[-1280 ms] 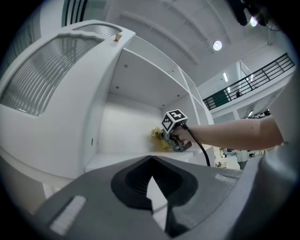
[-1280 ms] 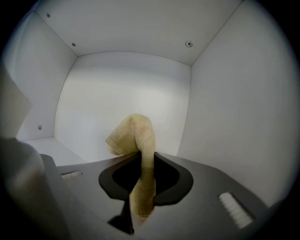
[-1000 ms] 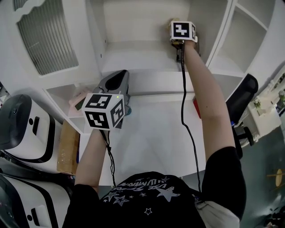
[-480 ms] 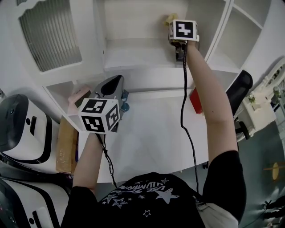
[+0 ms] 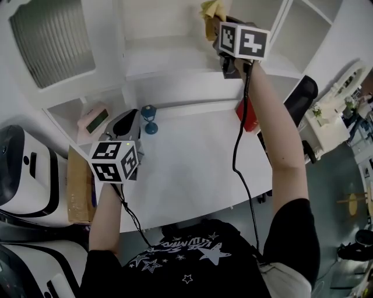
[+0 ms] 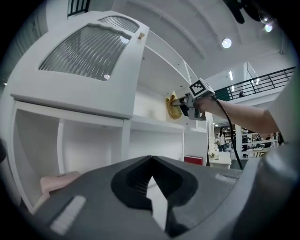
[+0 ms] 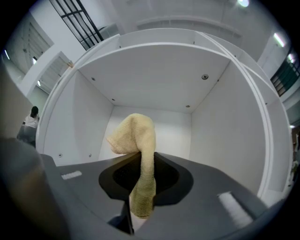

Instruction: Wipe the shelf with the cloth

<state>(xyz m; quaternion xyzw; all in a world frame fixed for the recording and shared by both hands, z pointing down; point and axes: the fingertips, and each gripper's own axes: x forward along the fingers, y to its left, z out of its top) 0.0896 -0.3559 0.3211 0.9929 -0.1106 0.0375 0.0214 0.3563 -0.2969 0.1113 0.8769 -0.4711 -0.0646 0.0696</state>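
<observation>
Pinching the yellow cloth (image 7: 142,154) between its closed jaws, the right gripper (image 7: 140,187) points into an upper compartment of the white shelf unit (image 7: 220,117). In the right gripper view the cloth runs up out of the jaws as a narrow strip and folds over into a rounded lump above them, set against the compartment's back wall. That view does not show whether the cloth touches any surface.

The left gripper view shows this from the side. The right gripper (image 6: 184,104) is held high on an outstretched arm, and the cloth (image 6: 172,107) hangs at its tip, at the front of the compartment and above the shelf board (image 6: 157,124). In the head view only a corner of the cloth (image 5: 210,9) shows at the top edge, beyond the right gripper (image 5: 220,28).

The left gripper (image 6: 151,165) has its jaws together at the tips with nothing between them. The head view shows it low, the left gripper (image 5: 127,122) held over the white table (image 5: 192,163), well apart from the shelf being worked on.

Only the head view shows a small blue stemmed object (image 5: 149,119) standing on the table just beside the left gripper, and a cardboard box (image 5: 78,192) at the table's left. A pink device (image 5: 93,119) lies in a low open compartment at the left, and a red thing (image 5: 247,116) sits at the table's right. Both also show in the left gripper view, pink device (image 6: 56,180) and red thing (image 6: 193,160). A cabinet door with ribbed glass (image 6: 91,49) is to the left of the open compartments.
</observation>
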